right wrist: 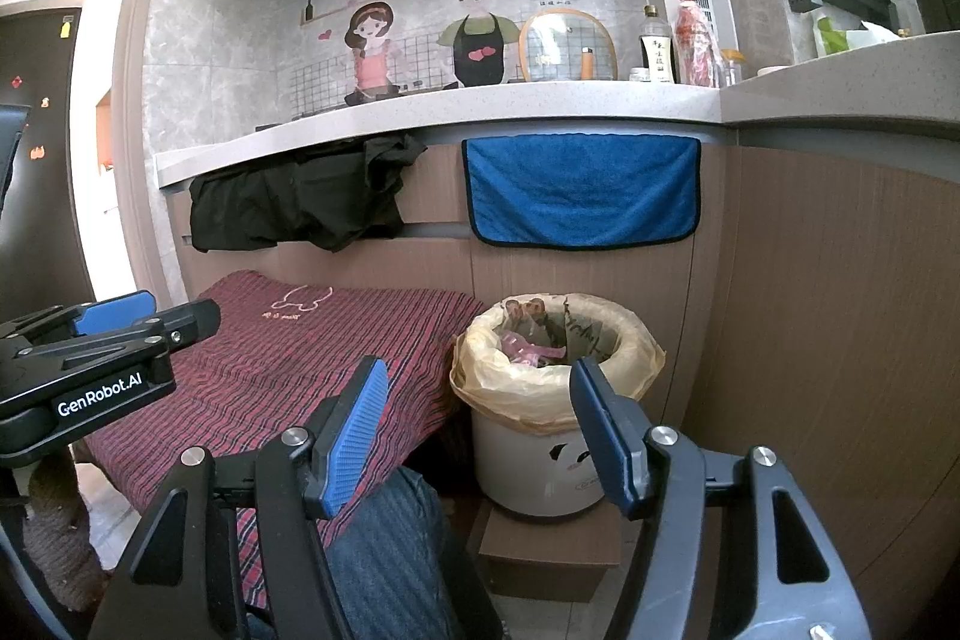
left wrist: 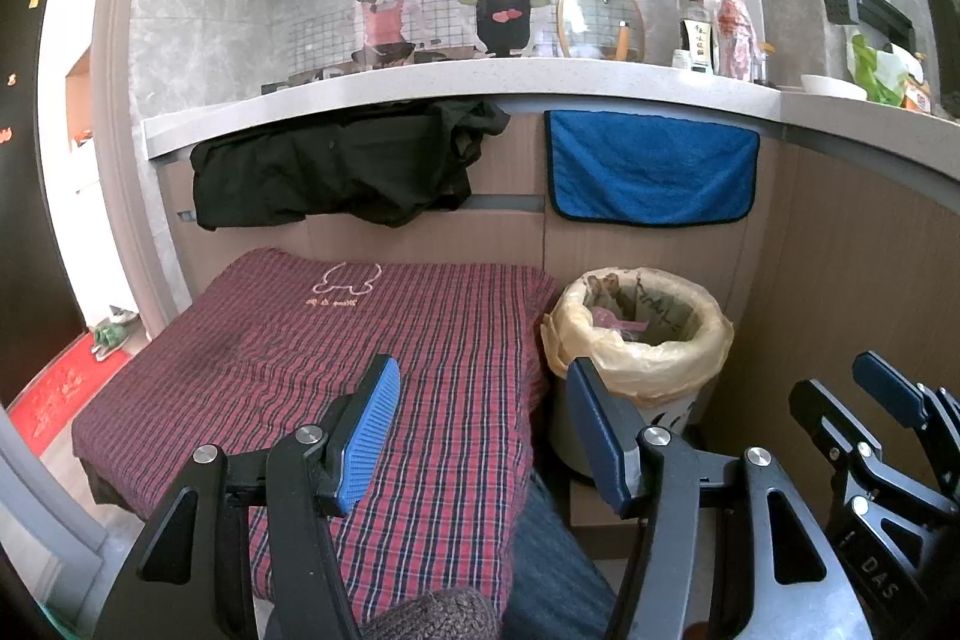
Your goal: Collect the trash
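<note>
A white trash bin (left wrist: 636,340) with a yellowish bag liner stands on a brown box against the cabinet; it also shows in the right wrist view (right wrist: 540,460). Pink wrappers (right wrist: 528,349) and other scraps lie inside it. My left gripper (left wrist: 480,430) is open and empty, held above the right part of a red plaid cloth (left wrist: 336,340). My right gripper (right wrist: 474,430) is open and empty, in front of the bin and a little below its rim. The right gripper also shows at the right edge of the left wrist view (left wrist: 870,418).
A black garment (left wrist: 336,172) and a blue towel (left wrist: 651,166) hang from the white counter edge (left wrist: 480,85). Bottles (left wrist: 735,31), a glass lid and bags stand on the counter. Brown cabinet panels close the right side. A red mat (left wrist: 54,400) lies at the left doorway.
</note>
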`<state>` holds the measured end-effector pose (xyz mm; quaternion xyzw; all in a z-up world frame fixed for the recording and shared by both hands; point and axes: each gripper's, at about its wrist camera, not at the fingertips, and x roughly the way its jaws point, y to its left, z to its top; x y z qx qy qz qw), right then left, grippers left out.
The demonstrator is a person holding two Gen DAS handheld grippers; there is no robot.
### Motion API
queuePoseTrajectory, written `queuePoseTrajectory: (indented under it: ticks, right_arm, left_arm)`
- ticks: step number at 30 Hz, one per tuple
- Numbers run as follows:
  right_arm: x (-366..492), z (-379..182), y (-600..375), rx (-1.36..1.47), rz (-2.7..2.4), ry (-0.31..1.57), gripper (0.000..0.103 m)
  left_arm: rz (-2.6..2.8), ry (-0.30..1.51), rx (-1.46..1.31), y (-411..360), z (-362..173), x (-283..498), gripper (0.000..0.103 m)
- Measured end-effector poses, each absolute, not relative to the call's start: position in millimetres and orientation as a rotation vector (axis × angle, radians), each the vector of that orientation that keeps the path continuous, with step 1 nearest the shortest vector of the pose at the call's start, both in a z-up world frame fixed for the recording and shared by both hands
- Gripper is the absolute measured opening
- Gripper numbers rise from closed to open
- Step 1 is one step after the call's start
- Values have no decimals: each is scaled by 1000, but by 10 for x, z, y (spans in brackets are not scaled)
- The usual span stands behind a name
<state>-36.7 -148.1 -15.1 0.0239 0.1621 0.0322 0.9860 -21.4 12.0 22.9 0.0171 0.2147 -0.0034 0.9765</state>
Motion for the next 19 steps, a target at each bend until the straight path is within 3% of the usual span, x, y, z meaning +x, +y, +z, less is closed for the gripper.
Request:
queuePoseTrajectory:
  ticks: [19]
  right_arm:
    - [-379,-158,-1486,54,62,335,61]
  left_arm:
    - [-19,443,30,119,202,-188,59]
